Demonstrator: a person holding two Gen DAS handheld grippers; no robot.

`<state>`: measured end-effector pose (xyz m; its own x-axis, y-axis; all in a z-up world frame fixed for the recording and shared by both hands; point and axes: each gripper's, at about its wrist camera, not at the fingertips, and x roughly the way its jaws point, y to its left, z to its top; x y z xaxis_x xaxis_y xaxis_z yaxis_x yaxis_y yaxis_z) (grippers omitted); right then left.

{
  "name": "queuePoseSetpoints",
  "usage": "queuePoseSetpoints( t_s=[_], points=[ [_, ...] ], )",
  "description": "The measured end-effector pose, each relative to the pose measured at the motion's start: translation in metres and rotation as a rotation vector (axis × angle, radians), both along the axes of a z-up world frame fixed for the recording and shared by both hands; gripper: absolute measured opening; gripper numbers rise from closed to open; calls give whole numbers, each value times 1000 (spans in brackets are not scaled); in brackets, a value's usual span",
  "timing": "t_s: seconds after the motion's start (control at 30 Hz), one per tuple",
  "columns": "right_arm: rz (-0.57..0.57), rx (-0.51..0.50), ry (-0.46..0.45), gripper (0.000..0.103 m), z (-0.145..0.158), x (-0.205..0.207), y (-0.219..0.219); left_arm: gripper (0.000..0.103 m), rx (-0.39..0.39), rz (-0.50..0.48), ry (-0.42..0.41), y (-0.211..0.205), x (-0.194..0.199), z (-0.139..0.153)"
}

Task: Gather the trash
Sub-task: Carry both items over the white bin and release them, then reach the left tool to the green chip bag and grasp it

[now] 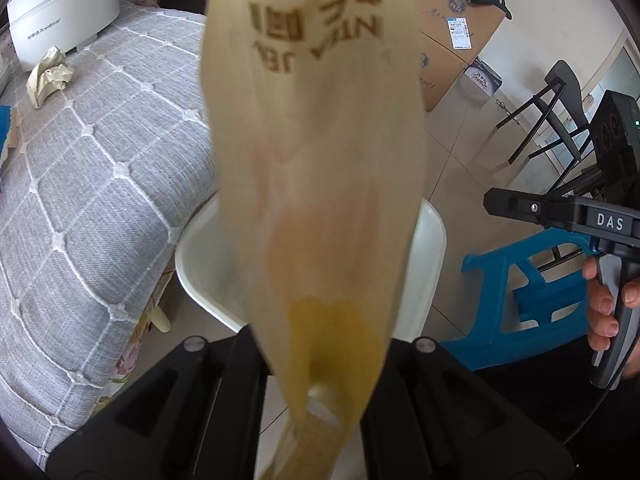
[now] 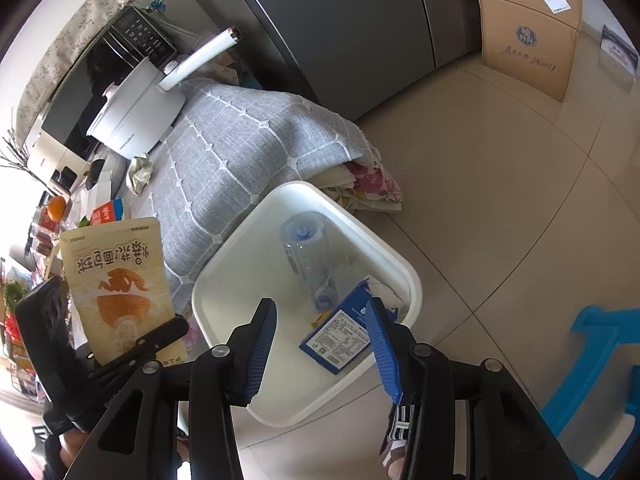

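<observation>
In the left wrist view, the left tongs are clamped on the lower end of a cream snack pouch, which stands up in front of the lens and hides most of the white bin behind it. The bin sits on the floor just beside the desk with the grey quilted cloth; a crumpled paper wad lies on that cloth near a white appliance. The step in hand appears to be dropping the pouch: bring it fully over the bin mouth, clear of the rim, before releasing, since the flat pouch may drift sideways. In the right wrist view, the right tongs stand partly open over the white bin with nothing between the blue pads. A clear bottle and a blue carton already lie inside. The snack pouch is held beside the bin, over the desk edge, not yet above the opening. Keep the right tongs out of the drop path; the paper wad is probably next.
</observation>
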<state>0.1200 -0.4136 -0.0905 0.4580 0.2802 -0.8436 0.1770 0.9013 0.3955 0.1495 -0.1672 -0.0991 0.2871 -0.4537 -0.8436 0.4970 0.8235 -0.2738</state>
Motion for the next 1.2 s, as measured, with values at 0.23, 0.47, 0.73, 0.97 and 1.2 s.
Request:
queuePoseSetpoints(
  t_s=[0.23,0.47,0.73,0.97,1.2],
  points=[
    [6,-20,1,53,1,1,0,69,44,39,-27,2,4,8],
    [-4,-27,-10,60,5,1,-1,77,39,71,-34,19,7,16],
    [3,-33,-20,65,12,6,9,82,50,103,-46,29,-6,7],
    [38,-48,-43,72,25,15,35,86,80,147,-73,56,-12,17],
    [95,-85,-65,79,38,26,77,97,106,244,-101,101,-16,28]
  ],
)
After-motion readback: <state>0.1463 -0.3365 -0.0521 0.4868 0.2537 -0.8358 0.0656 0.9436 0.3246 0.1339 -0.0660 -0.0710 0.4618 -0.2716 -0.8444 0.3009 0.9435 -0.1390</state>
